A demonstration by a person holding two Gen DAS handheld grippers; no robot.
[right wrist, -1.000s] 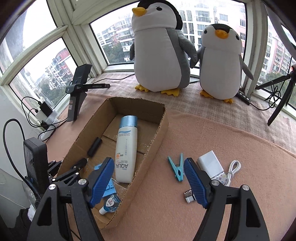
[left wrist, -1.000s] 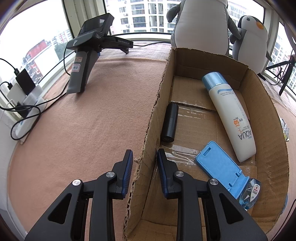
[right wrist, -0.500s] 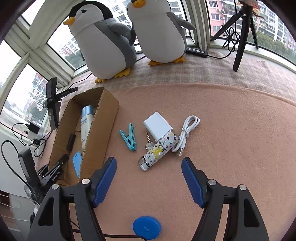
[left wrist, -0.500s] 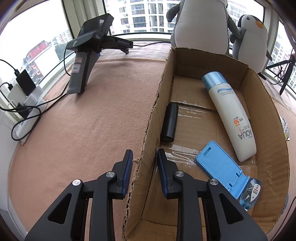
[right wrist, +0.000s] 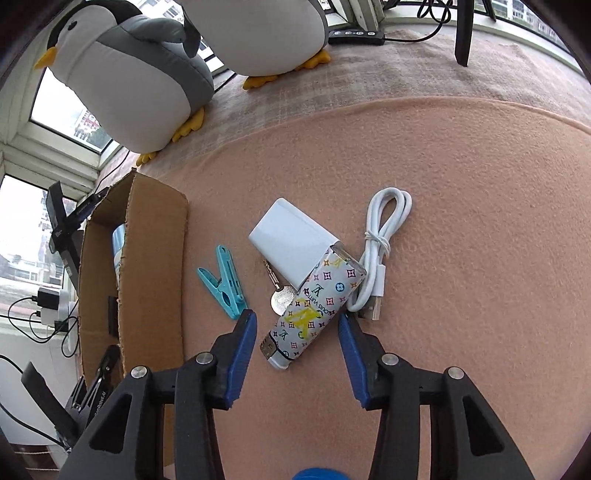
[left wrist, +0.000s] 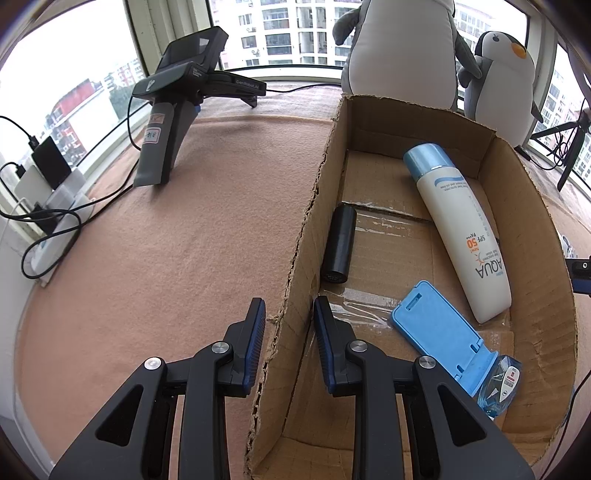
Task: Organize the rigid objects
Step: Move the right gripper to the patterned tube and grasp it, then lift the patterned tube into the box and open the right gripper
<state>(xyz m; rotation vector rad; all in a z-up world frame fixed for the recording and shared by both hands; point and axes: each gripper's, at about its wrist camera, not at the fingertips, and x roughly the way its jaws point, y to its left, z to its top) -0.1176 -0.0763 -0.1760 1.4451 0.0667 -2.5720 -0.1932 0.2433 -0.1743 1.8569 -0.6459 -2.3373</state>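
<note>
My left gripper point(left wrist: 290, 314) is shut on the left wall of the cardboard box point(left wrist: 295, 258), one finger outside, one inside. The box holds a white AQUA bottle point(left wrist: 458, 229), a black cylinder point(left wrist: 338, 243), a blue phone stand point(left wrist: 439, 332) and a small clear bottle point(left wrist: 498, 384). My right gripper point(right wrist: 295, 323) is open, its fingers on either side of a patterned lighter point(right wrist: 314, 310) on the pink cloth. A white charger point(right wrist: 291, 240), a key point(right wrist: 280, 295), a teal clothespin point(right wrist: 223, 282) and a white cable point(right wrist: 380, 251) lie around it.
Two plush penguins point(right wrist: 155, 74) stand at the back by the windows. A spare black gripper point(left wrist: 177, 107) stands left of the box, with chargers and cables point(left wrist: 48, 199) at the window sill. A tripod leg point(right wrist: 463, 33) is at the far right. The box also shows in the right wrist view point(right wrist: 155, 258).
My right gripper has swung away from the box, right and down, to straddle the patterned lighter. My left gripper has stayed clamped on the box wall.
</note>
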